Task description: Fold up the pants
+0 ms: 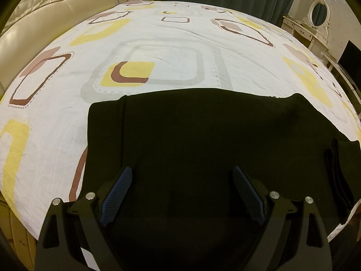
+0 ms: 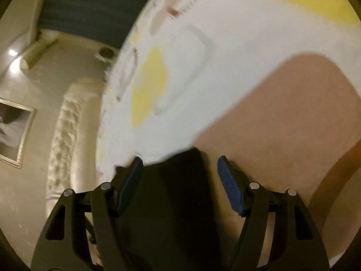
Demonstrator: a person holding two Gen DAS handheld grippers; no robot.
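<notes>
The black pants (image 1: 191,140) lie flat at the bed's (image 1: 56,117) near edge, spreading under the left gripper (image 1: 181,180), whose jaws stand wide apart. The right gripper (image 2: 179,169), jaws also apart, has a dark cloth end between them; in the blur, contact seems absent.

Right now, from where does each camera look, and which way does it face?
Left wrist: on the left gripper, facing across the bed toward the curtain; its open fingers frame the black pants on the patterned sheet.
Right wrist: on the right gripper, rolled sideways and blurred; its open fingers frame a dark cloth edge, headboard to the left.
Shared: pants, sheet.
</notes>
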